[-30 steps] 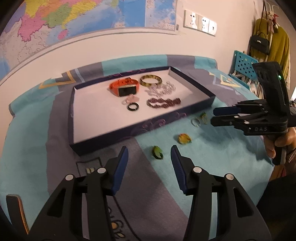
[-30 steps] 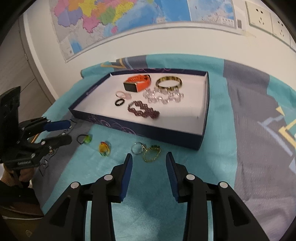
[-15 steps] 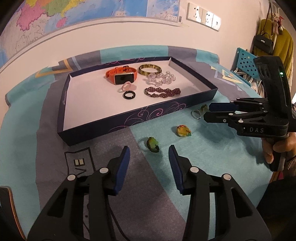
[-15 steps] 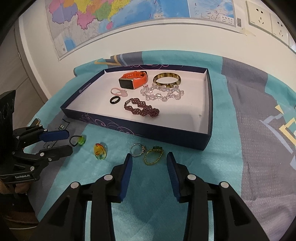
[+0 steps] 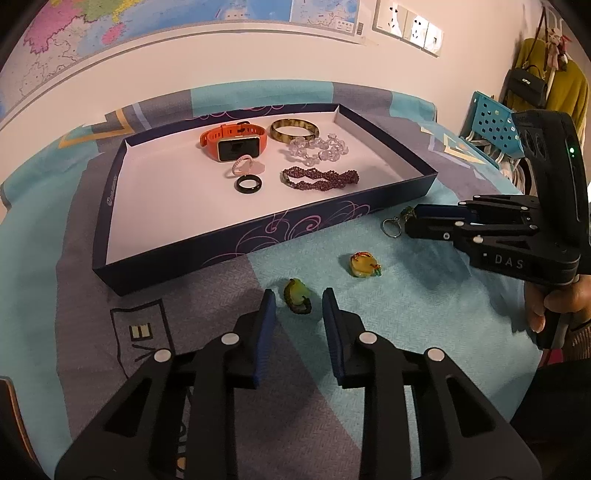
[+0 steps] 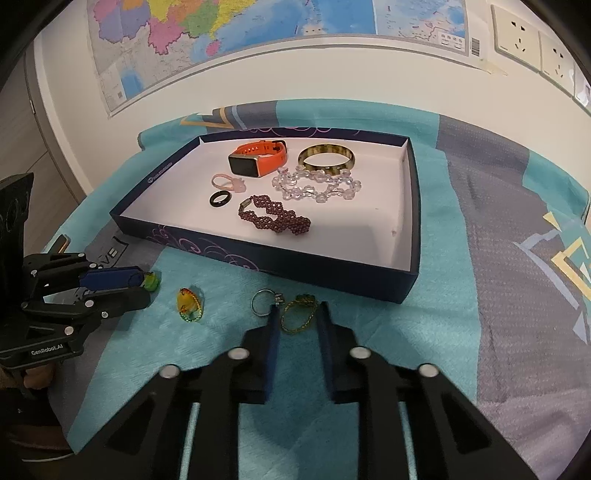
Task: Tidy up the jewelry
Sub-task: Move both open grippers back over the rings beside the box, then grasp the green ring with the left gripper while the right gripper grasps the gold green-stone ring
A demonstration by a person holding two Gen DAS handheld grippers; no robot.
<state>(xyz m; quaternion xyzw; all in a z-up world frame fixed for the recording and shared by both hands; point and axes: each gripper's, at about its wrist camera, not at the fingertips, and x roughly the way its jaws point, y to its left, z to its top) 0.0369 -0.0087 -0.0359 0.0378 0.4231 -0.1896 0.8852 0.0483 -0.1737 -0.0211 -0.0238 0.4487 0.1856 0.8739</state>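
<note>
Left hand-held gripper: low over the cloth, jaws narrow and closing, a green ring lying between its blue pads; whether the pads touch it I cannot tell.
Right hand-held gripper: also low, jaws narrow and closing around a gold ring with a green stone; contact is hard to judge.
Tray: a dark blue shallow box with a white floor, sitting toward the far edge of the counter on a teal and grey cloth.
Inside the tray: an orange watch and a mottled bangle toward the far wall, a clear bead bracelet just in front of the bangle, a pink ring, a black ring and a maroon bead bracelet nearer the middle.
Loose pieces: all on the cloth in front of the tray's near wall; a yellow ring lies between the two tools, a silver ring just beside the gold one.
Wall: a map and sockets behind.
</note>
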